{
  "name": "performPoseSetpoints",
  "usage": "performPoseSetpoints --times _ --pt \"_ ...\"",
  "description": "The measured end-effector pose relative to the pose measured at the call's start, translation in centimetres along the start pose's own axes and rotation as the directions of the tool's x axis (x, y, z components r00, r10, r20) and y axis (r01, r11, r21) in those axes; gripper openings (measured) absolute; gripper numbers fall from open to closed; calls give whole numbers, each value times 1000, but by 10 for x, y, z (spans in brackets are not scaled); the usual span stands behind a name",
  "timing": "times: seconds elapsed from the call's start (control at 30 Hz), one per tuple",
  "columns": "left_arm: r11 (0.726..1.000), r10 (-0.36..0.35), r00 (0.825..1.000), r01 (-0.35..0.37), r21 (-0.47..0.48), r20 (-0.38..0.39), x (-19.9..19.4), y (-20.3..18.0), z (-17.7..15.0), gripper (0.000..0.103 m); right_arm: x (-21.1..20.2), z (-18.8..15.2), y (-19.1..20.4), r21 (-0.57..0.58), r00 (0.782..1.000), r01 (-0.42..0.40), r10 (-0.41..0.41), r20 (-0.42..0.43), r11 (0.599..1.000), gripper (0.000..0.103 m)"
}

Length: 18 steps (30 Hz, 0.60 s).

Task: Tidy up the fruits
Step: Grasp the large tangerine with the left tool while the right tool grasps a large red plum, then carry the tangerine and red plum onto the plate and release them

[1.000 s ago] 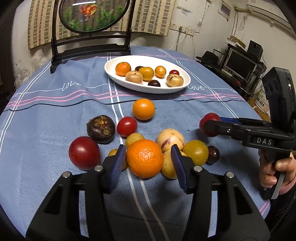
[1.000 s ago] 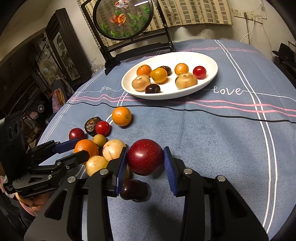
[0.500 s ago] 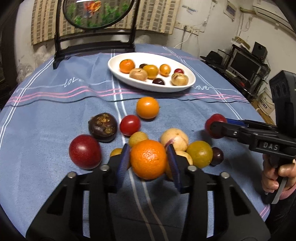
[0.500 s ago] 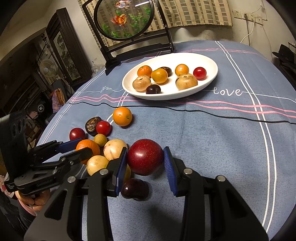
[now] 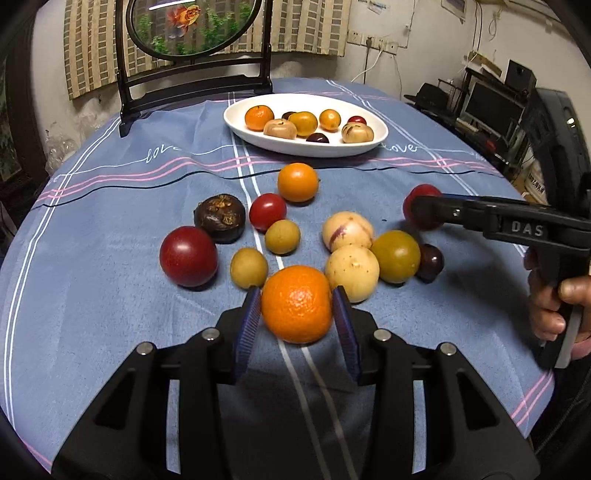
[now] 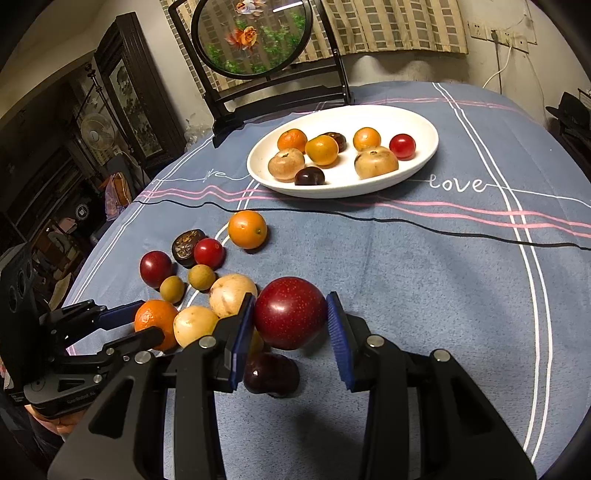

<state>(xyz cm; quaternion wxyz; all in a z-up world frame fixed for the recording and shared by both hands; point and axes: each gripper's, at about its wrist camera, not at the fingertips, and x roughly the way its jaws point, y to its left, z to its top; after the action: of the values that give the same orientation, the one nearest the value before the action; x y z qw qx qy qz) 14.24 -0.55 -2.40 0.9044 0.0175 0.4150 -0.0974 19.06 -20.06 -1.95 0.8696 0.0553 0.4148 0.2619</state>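
- "DAS" (image 5: 527, 229) is printed in pale letters on the side of the right gripper (image 6: 290, 325); the small print on the left gripper's (image 5: 296, 317) body in the right wrist view is too blurred to read.
- "love" (image 6: 456, 183) is written in white script on the blue tablecloth (image 6: 424, 266), beside the plate, and again farther left.
- Left gripper: blue pads pressed on both sides of an orange (image 5: 296, 303), held just above the cloth, so far as the view tells.
- Right gripper: pads clamped on a dark red plum (image 6: 290, 312), above a small dark fruit (image 6: 270, 373).
- Loose fruit lies in a cluster on the cloth: a second orange (image 5: 297, 182), a mangosteen (image 5: 219, 218), a red tomato (image 5: 267, 211), pale round fruits and a yellow-green one (image 5: 395, 256).
- The white oval plate (image 6: 421, 125) stands well apart at the far side, holding oranges, tan fruits, a cherry tomato and dark plums.
- Cloth has pink, white and black stripes.
- Behind the table: a round goldfish screen (image 6: 253, 35) in a black stand, checked curtains, a wall socket, a fan at left, monitors at right.
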Motion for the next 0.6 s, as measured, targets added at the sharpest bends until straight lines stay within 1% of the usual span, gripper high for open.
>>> performPoseSetpoints --times 0.07,0.13,0.23,0.47,0.6 --pt "999 34 999 -34 15 -18 8 -5 4 44 1 0 -1 2 1000 3 -3 -2 1000 39" --pt "998 70 997 -70 8 -39 17 -5 7 46 1 0 -1 3 1000 5 -5 -4 1000 39" --pt "999 28 998 -30 -42 -51 20 3 8 45 1 -1 -1 4 1000 5 -5 -3 1000 39" --pt "997 10 999 -13 -77 -43 15 6 2 43 1 -1 -1 -2 1000 2 -2 -3 1000 39" --pt "994 -19 1000 17 -105 -17 7 9 2 43 -1 -2 0 -4 1000 7 -7 7 1000 39"
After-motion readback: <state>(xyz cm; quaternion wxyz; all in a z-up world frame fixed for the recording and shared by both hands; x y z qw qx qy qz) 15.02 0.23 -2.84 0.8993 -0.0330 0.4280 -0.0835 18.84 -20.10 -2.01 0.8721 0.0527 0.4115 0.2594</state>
